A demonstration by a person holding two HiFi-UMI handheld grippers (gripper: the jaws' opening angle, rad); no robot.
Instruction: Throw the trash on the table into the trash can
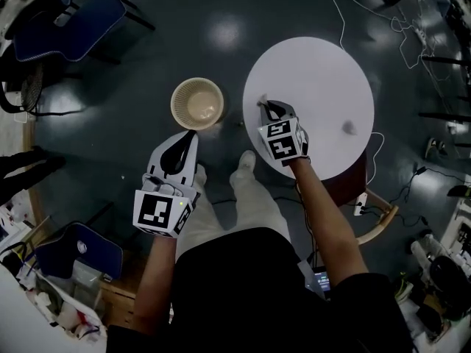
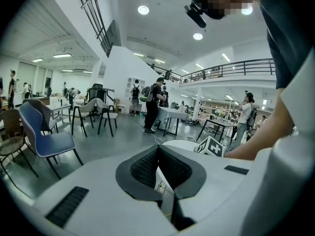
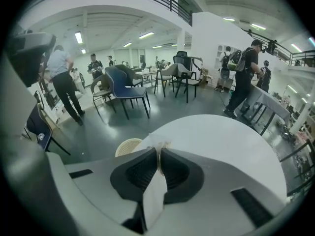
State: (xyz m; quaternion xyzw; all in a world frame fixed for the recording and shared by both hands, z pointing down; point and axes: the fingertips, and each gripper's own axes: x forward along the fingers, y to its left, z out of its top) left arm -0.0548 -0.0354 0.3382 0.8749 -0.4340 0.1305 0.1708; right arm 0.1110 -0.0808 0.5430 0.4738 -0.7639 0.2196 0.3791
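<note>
A round white table point(image 1: 316, 65) stands right of a beige basket-weave trash can point(image 1: 197, 103) on the dark floor. My right gripper point(image 1: 265, 106) is over the table's left edge, shut on a white scrap of paper point(image 1: 262, 98). In the right gripper view the paper point(image 3: 156, 191) runs between the pads and pokes out past the tips of the right gripper point(image 3: 159, 151), with the trash can point(image 3: 129, 146) just beyond. A small crumpled scrap point(image 1: 349, 128) lies on the table's right part. My left gripper point(image 1: 190, 135) is shut, just short of the can's near rim; nothing sticks out of its jaws point(image 2: 158, 149).
Blue chairs stand at the top left point(image 1: 70, 24) and bottom left point(image 1: 77, 248). Cables point(image 1: 353, 6) trail over the floor behind the table. A wooden stool point(image 1: 379, 223) sits by the table's near right. The person's shoes point(image 1: 246, 160) are between can and table. People stand further off point(image 2: 151, 104).
</note>
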